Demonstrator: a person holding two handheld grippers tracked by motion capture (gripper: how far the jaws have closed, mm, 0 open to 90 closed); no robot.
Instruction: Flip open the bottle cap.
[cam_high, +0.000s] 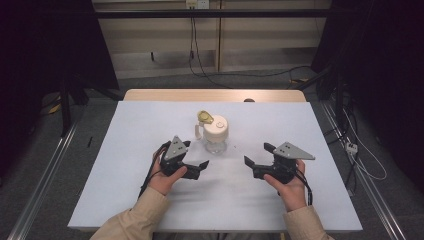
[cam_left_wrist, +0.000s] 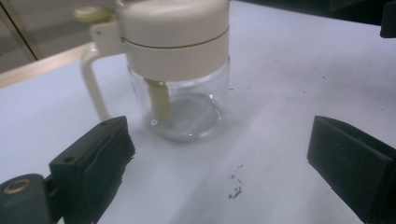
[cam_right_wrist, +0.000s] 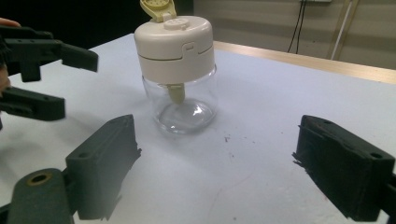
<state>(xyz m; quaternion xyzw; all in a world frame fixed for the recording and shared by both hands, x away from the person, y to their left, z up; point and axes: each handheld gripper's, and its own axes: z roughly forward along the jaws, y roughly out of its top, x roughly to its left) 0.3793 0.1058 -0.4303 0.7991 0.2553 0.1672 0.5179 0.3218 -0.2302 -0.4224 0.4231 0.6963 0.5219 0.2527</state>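
Note:
A clear glass jar (cam_high: 216, 135) with a cream lid, a side handle and a flipped-up yellowish cap stands upright in the middle of the white table. My left gripper (cam_high: 196, 155) lies just left of it and nearer to me, open and empty. Right of the jar, my right gripper (cam_high: 258, 154) is also open with nothing between its jaws. In the left gripper view the jar (cam_left_wrist: 180, 70) stands close ahead of my open gripper (cam_left_wrist: 219, 140). The right gripper view shows the jar (cam_right_wrist: 177, 70) ahead of its own open gripper (cam_right_wrist: 217, 140), and the left gripper (cam_right_wrist: 77, 84) at the left edge.
The white table cover (cam_high: 150, 200) has a wooden strip (cam_high: 215, 95) along its far edge. Small dark specks (cam_left_wrist: 236, 186) lie on the cover in front of the jar. Cables (cam_high: 240, 74) run over the floor behind the table, and metal rails (cam_high: 45, 175) flank it.

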